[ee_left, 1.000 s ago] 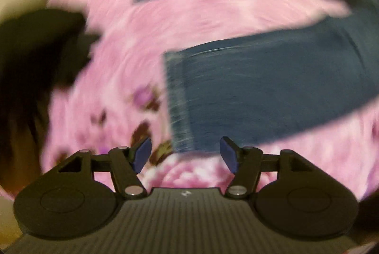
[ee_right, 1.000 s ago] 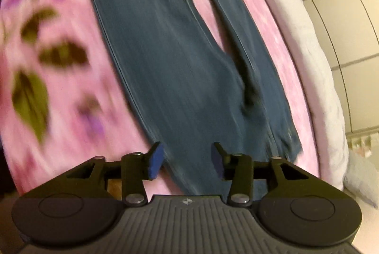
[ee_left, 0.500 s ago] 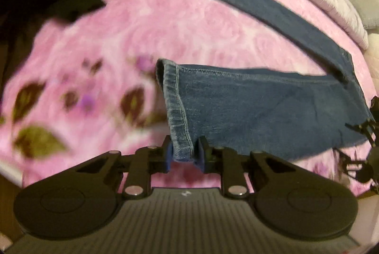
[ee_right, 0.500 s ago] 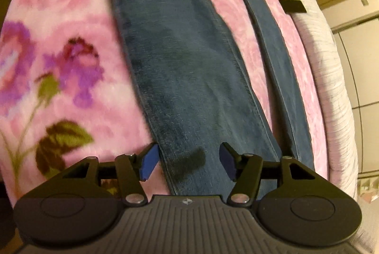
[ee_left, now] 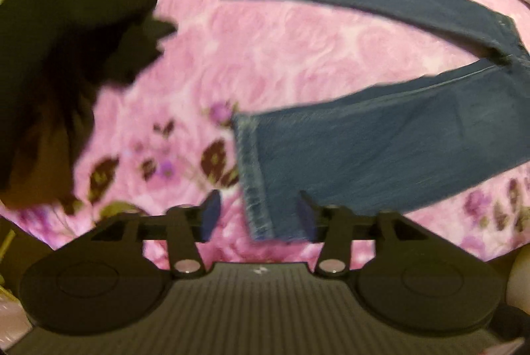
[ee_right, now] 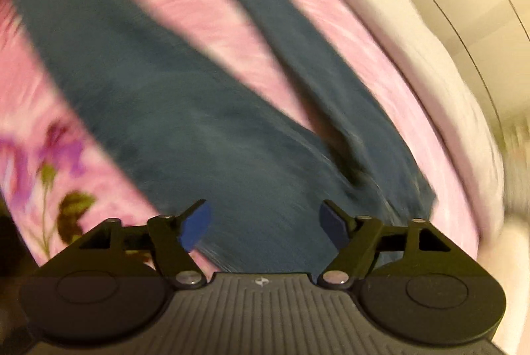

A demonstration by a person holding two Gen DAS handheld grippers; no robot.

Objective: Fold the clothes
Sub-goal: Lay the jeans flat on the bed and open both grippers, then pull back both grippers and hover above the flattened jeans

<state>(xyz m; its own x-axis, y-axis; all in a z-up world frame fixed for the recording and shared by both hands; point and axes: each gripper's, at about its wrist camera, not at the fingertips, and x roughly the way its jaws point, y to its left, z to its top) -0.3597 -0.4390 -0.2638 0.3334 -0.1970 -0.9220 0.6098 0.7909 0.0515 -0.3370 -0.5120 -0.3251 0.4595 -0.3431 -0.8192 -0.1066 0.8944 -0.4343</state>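
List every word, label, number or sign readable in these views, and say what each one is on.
No readable text anywhere.
Small pale emblem on the left gripper body: a mark, not letters.
Same emblem on the right gripper body: no letters.
Blue denim jeans and pink floral blanket: no visible label or print; both views are motion-blurred.

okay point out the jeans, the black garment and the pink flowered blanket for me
jeans (ee_left: 381, 152): left wrist view, on the near leg above its hem.
black garment (ee_left: 66, 56): left wrist view, on the middle of the dark heap at left.
pink flowered blanket (ee_left: 298, 46): left wrist view, on bare pink between the two legs.
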